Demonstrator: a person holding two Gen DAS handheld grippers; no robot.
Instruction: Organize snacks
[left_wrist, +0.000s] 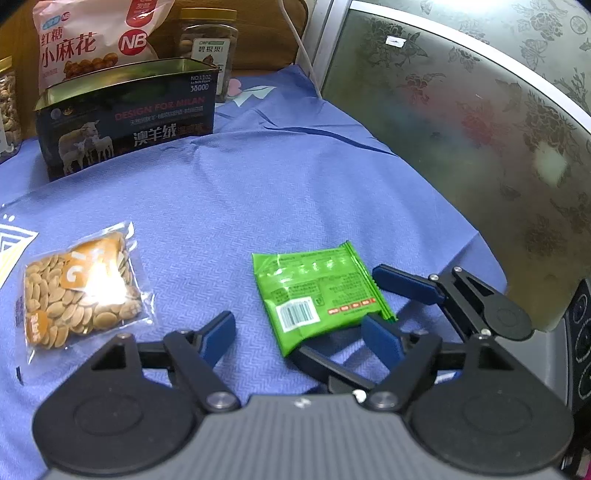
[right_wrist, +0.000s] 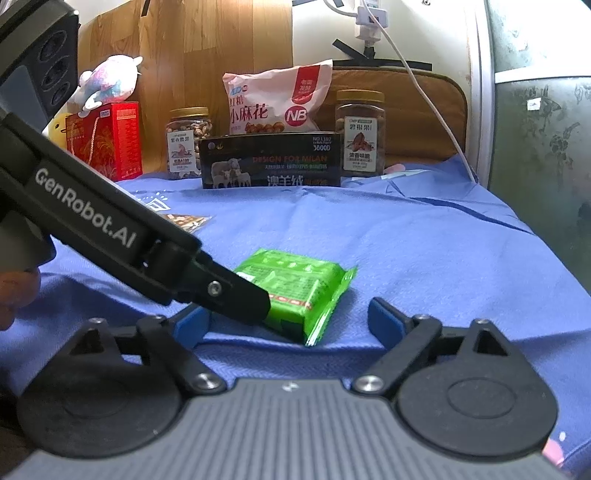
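A green snack packet lies flat on the blue cloth, barcode side up. My left gripper is open, its blue pads on either side of the packet's near corner and not pressing on it. A blue-padded finger of the right gripper reaches in at the packet's right edge. In the right wrist view the packet lies just ahead of my open right gripper. One black finger of the left gripper lies across the packet's left corner there.
A dark open tin box stands at the back, with a pink snack bag and two nut jars behind it. A clear seed packet lies on the left. A red box, a plush toy and a white cable are further back.
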